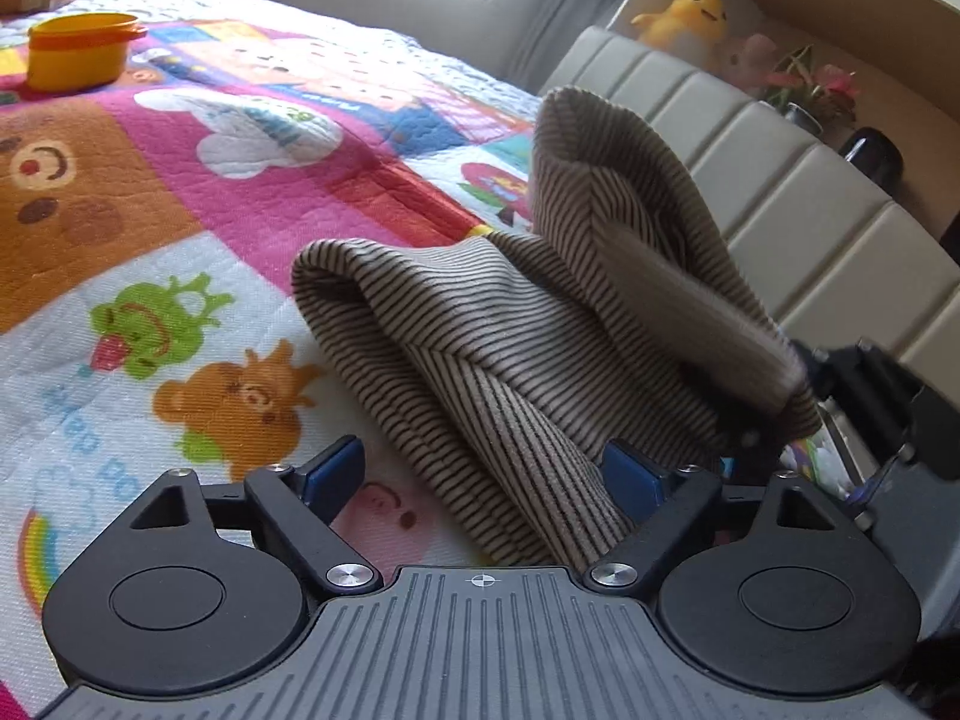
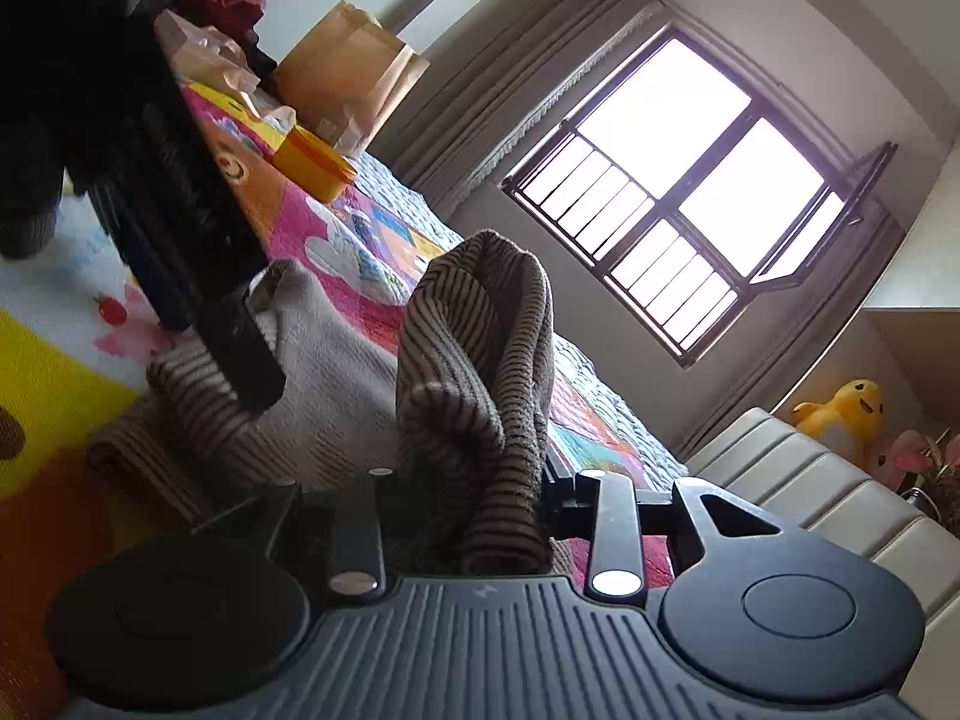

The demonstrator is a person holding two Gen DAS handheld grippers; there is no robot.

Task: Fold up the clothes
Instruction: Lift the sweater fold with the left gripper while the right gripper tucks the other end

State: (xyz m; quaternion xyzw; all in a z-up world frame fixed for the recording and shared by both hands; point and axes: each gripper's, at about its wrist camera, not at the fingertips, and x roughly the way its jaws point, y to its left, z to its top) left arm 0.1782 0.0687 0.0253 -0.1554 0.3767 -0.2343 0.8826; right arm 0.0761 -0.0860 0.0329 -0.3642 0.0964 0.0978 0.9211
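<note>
- The garment [image 1: 480,324], a brown-and-cream striped knit, is lying crumpled on the quilt [image 1: 198,138] and is only partly flat.
- In the left view its long axis is running from the left gripper [image 1: 480,468] away toward the headboard [image 1: 780,192], with 1 rounded fold bulging out to the left.
- Its far end is standing up off the quilt, tip pointing at the ceiling, with a plain inner face showing.
- The left gripper is sitting wide, its blue pads [image 1: 336,468] well apart; cloth is running down between them and lying against the right pad, but nothing is being pinched.
- The right gripper [image 2: 480,516] is showing at the right edge of the left view, right at the raised end of the cloth.
- In the right view, striped cloth is bunching between that gripper's 2 fingers and rising in a tall upright hump [image 2: 480,360] just past them.
- The fingers are standing narrow with the cloth filling the gap, so it is gripping the garment.
- The rest of the garment is spreading left along the quilt, plain side up, with a striped edge rolled beside it.
- The left gripper's dark body is crossing the right view on the left, its tip down on that flat part.
- 1 orange tub [image 1: 81,57] is standing far off on the quilt, lid on, so I cannot tell what it holds.
- A brown paper bag [image 2: 354,72] is standing beyond the tub; its contents are hidden.
- A yellow plush duck [image 2: 840,414] is sitting behind the headboard, under the bright window [image 2: 678,192].
</note>
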